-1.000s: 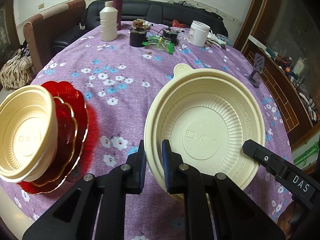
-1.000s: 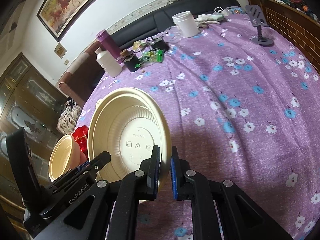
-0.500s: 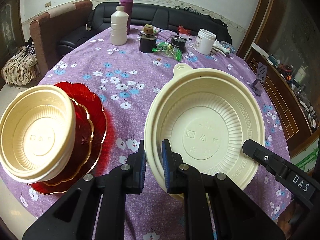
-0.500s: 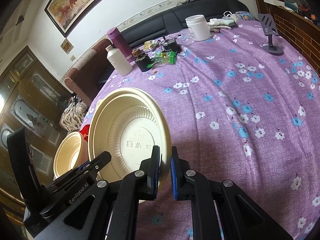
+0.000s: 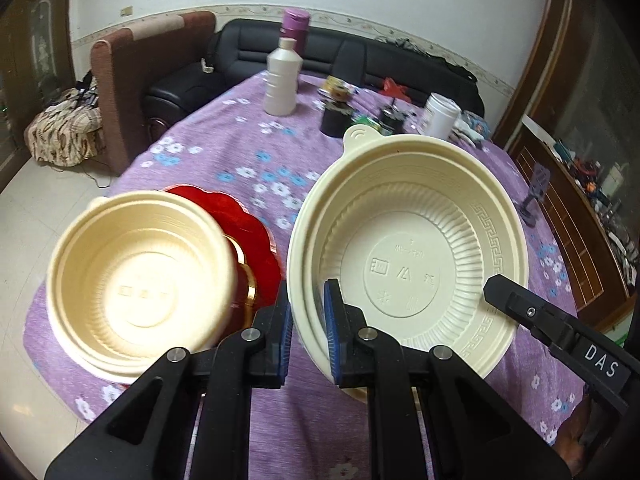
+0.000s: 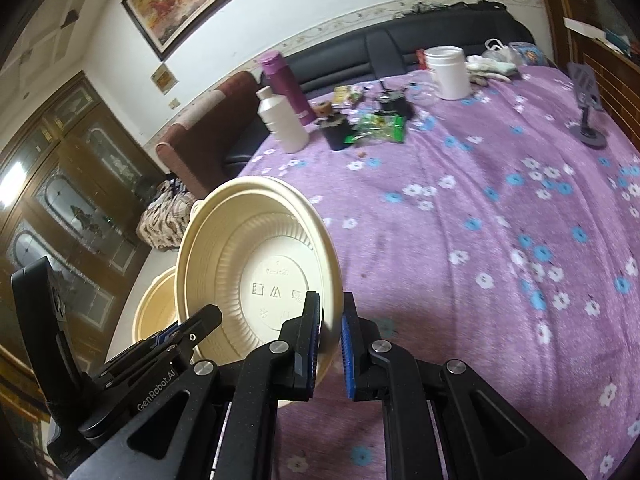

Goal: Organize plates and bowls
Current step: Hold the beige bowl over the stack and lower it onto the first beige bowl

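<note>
A large cream plastic bowl [image 5: 404, 248] is held above the purple flowered table, tilted. My left gripper [image 5: 306, 336] is shut on its left rim. My right gripper [image 6: 330, 344] is shut on its right rim; the bowl also shows in the right wrist view [image 6: 256, 264]. To the left, a smaller cream bowl [image 5: 136, 284] sits on stacked red plates [image 5: 252, 248] near the table's front left edge. That smaller bowl shows partly behind the held bowl in the right wrist view [image 6: 154, 308].
At the far side of the table [image 6: 500, 208] stand a white bottle [image 5: 282, 80], a purple flask [image 5: 295, 28], a white jar [image 5: 440, 114], a black cup [image 5: 334, 120] and green wrappers [image 6: 378, 126]. A phone stand [image 6: 586, 108] is at the right edge.
Both grippers have lifted the large bowl and carried it left toward the red plates. The smaller bowl now looks bigger and closer in the left wrist view.
</note>
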A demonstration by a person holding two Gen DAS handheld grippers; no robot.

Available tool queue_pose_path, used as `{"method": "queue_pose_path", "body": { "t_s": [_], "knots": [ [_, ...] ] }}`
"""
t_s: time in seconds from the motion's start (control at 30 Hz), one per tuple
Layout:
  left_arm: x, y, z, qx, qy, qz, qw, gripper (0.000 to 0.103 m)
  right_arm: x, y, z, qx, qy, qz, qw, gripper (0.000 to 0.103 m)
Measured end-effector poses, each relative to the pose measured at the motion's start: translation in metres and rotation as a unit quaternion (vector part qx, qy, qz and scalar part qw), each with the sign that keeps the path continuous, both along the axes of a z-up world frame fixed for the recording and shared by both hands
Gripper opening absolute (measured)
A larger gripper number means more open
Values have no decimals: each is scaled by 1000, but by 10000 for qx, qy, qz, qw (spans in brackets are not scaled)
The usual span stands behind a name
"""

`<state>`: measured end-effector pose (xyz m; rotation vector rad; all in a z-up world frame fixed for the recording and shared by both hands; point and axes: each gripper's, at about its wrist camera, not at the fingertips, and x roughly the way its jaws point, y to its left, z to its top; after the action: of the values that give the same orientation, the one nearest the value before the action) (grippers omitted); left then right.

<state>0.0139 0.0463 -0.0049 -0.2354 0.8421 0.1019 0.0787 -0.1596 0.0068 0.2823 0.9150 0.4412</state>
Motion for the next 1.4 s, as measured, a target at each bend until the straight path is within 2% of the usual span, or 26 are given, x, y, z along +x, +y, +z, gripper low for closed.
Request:
{"method": "queue_pose_path", "body": {
  "t_s": [0.33, 0.77, 1.13, 1.4],
  "knots": [
    [-12, 47, 13, 145, -140, 536, 9984, 13, 4, 56, 16, 11, -165, 585, 9982, 9],
    [-27, 93, 16, 183, -168, 1112, 9935, 13, 6, 117, 23, 14, -164, 1179, 9929, 9],
    [-35, 123, 5, 112, 43, 1456, 9893, 13, 19, 160, 5, -55, 228, 1604, 9868, 9],
    [-39, 134, -7, 95, 211, 1563, 9874, 13, 24, 175, -13, -142, 442, 1771, 9831, 10]
  ]
}}
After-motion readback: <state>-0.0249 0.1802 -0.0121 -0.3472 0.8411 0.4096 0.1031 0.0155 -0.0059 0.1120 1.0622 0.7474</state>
